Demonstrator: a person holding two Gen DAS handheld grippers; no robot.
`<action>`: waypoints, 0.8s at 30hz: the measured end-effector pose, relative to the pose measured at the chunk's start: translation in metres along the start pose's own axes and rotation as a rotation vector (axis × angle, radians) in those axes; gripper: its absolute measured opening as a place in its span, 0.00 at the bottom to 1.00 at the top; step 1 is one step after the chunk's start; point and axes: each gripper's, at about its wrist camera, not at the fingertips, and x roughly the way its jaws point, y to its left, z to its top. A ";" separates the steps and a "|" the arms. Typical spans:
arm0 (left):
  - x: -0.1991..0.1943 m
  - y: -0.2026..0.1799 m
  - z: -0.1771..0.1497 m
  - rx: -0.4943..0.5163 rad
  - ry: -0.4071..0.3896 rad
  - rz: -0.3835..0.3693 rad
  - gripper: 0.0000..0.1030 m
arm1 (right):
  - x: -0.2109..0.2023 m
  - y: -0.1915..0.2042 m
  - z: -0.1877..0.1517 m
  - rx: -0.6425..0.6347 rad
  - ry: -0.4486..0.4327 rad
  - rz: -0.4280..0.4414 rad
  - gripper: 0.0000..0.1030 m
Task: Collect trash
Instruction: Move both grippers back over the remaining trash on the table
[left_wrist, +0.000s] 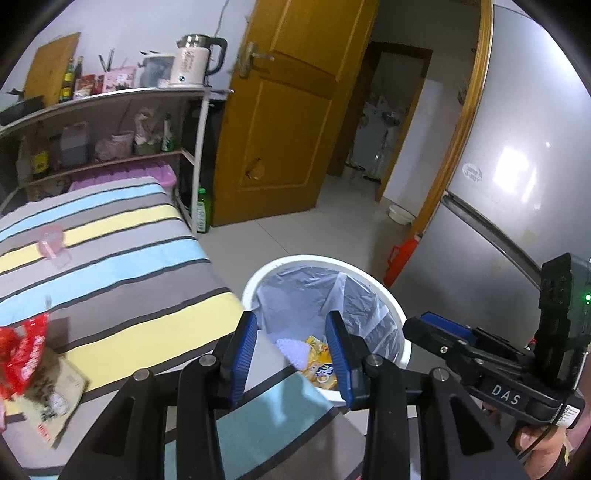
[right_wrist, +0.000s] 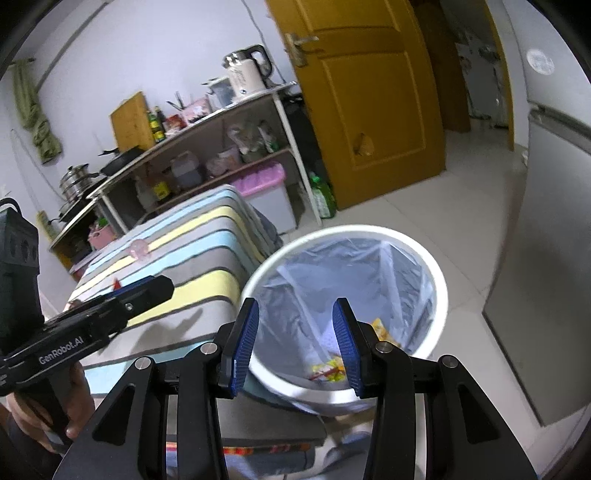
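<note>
Two grippers, left (left_wrist: 291, 350) and right (right_wrist: 297, 345), jaws released; one bin (left_wrist: 384, 295), perhaps two wrappers (left_wrist: 319, 360).

The bin (left_wrist: 369, 280) stands on the floor beside the table (left_wrist: 122, 266), wrappers (left_wrist: 319, 363) inside.

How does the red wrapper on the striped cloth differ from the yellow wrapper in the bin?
The red wrapper lies on the striped cloth, not yet collected; the yellow wrapper sits at the bottom of the white trash bin. The red one lies beside a printed paper, the yellow one beside something white. Both are crumpled snack packaging.
</note>
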 end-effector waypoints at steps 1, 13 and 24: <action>-0.006 0.002 -0.001 -0.003 -0.008 0.007 0.37 | -0.003 0.006 0.000 -0.013 -0.007 0.006 0.42; -0.065 0.030 -0.021 -0.022 -0.070 0.118 0.37 | -0.013 0.059 -0.007 -0.114 -0.029 0.081 0.42; -0.108 0.054 -0.040 -0.055 -0.114 0.173 0.37 | -0.008 0.106 -0.022 -0.221 0.008 0.143 0.42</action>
